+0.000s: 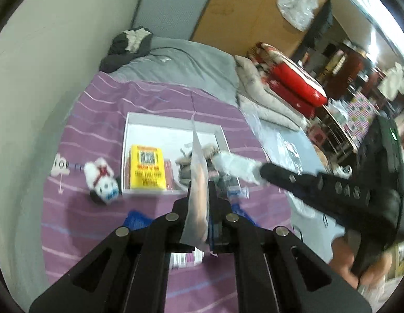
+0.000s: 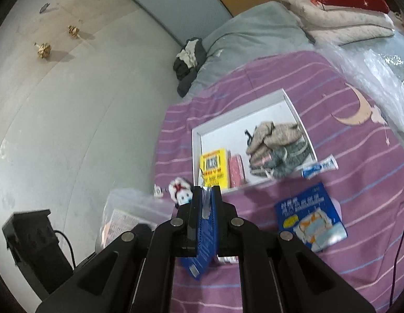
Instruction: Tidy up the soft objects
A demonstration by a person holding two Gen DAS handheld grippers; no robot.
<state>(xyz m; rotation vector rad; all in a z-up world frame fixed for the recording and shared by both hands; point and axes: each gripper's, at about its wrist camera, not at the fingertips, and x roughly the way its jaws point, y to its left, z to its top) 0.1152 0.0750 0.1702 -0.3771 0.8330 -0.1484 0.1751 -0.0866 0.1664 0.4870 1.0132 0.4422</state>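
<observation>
Above the purple striped bedsheet (image 2: 332, 140), both grippers hold one clear plastic zip bag (image 1: 198, 182) between them. The left gripper (image 1: 199, 195) is clamped on one edge of the bag, which rises edge-on between its fingers; a flat printed packet shows through the film. The right gripper (image 2: 207, 200) is likewise closed tight, pinching a thin strip of the same film between its blue-padded fingers (image 2: 215, 208). In the left wrist view the right gripper (image 1: 261, 173) enters from the right and grips the bag's crumpled corner.

Handling: the bag appears light, limp and slippery. It will probably sag and twist if supported at one point only. Grip at the rim or seam, where the film is doubled, rather than on the smooth face. Two opposed holds should keep the mouth taut.

Pose: both tools point obliquely downward toward the white shallow cardboard box (image 2: 241, 120) lying on the sheet. The box holds a yellow printed packet (image 2: 213, 167), a pink flat item and a bundle of beige and grey knitted socks (image 2: 275, 148).

Outside the box lie a small white plush toy (image 1: 101, 180), a blue-and-white tube (image 2: 319, 168) touching the box rim, and a blue face-mask packet (image 2: 308, 219). The bag hangs over the near edge of the box, not yet set down.
</observation>
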